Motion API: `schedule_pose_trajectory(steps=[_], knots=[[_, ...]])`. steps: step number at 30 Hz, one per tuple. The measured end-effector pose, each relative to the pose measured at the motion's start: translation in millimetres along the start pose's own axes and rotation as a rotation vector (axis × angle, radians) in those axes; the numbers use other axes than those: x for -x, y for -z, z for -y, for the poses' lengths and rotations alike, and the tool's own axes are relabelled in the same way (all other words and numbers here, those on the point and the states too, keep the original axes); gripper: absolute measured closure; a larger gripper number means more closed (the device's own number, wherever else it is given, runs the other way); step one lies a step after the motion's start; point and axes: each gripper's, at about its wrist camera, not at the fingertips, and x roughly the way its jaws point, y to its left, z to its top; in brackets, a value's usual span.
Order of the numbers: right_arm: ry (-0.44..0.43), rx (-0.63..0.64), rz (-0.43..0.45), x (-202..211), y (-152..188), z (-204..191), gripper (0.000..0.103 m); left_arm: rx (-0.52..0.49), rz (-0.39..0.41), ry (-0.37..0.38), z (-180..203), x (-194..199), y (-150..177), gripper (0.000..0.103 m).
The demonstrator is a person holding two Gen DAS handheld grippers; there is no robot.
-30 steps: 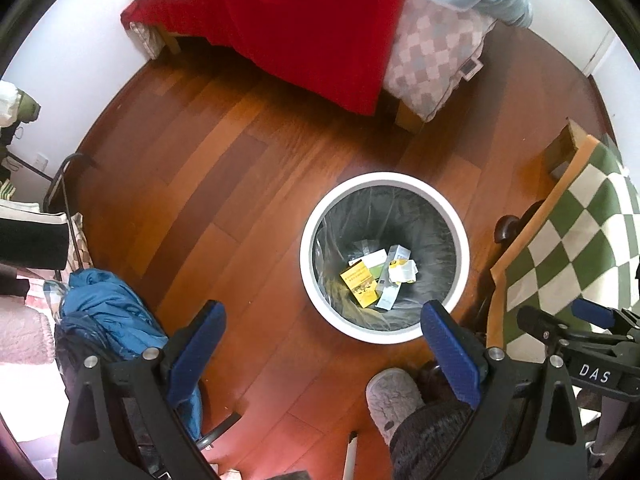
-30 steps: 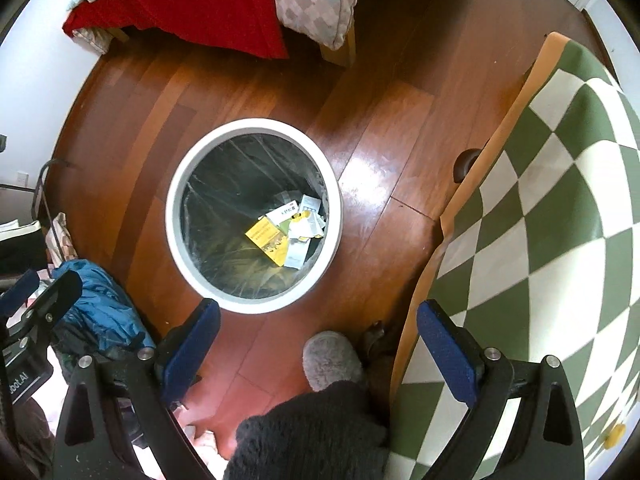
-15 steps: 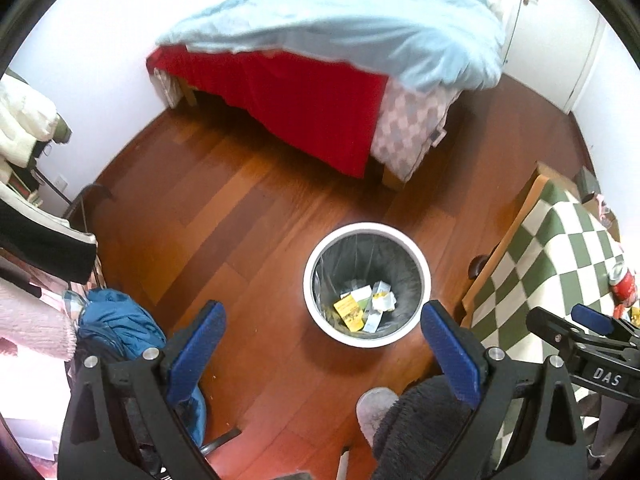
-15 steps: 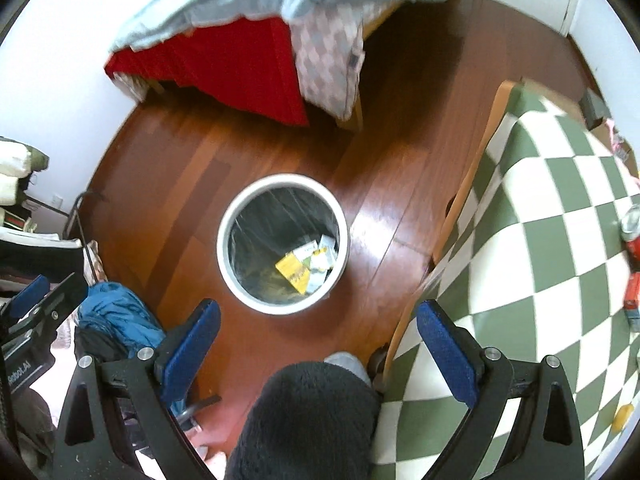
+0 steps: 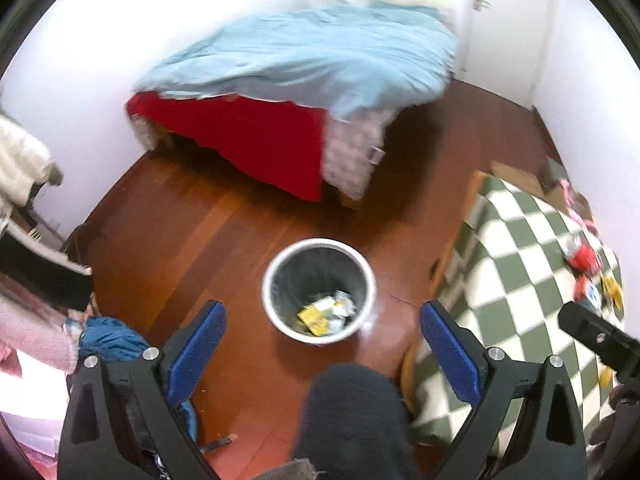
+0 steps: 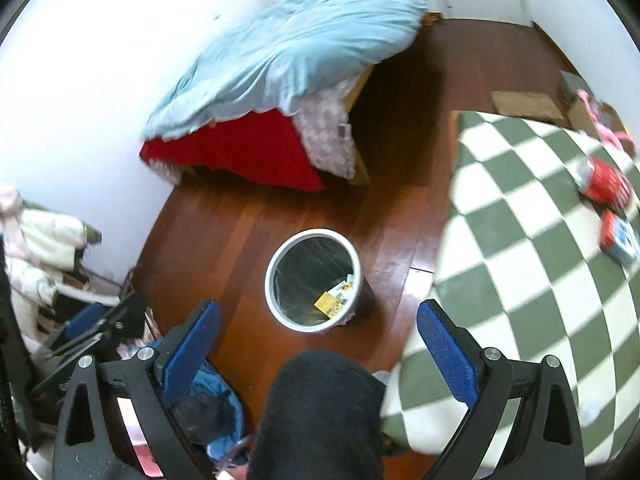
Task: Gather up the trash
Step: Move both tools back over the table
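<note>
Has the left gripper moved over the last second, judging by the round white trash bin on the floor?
Yes. The left gripper has risen away from the round white trash bin, which now looks much smaller, with more of the wooden floor showing.

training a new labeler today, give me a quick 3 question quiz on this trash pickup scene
1. True or false: the left gripper holds a piece of trash.
2. Which surface bears the red can? A) the wooden floor B) the green checkered table C) the bed
3. Fill in: the yellow packet lies inside the ____.

Key
1. False; its jaws are open and empty, like the right gripper.
2. B
3. Trash bin, white-rimmed, on the floor.
</note>
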Motion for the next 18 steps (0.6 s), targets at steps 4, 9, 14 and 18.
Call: schedule_pose_trajectory(steps=[4,9,14,18], knots=[[0.065,-0.117,0.020,32,14,71,0.003,-0.085,-0.062,0.067,69,-22,15,0.004],[0.214,-0.273,0.028,62,32,181,0.003,-0.211,-0.148,0.132,178,-64,36,0.004],[0.384,-0.466,0.019,90,56,311,0.009,-0.370,-0.253,0.204,284,-93,67,0.004],[0.446,-0.584,-0.014,98,73,393,0.038,-0.469,-0.307,0.192,339,-116,88,0.004]])
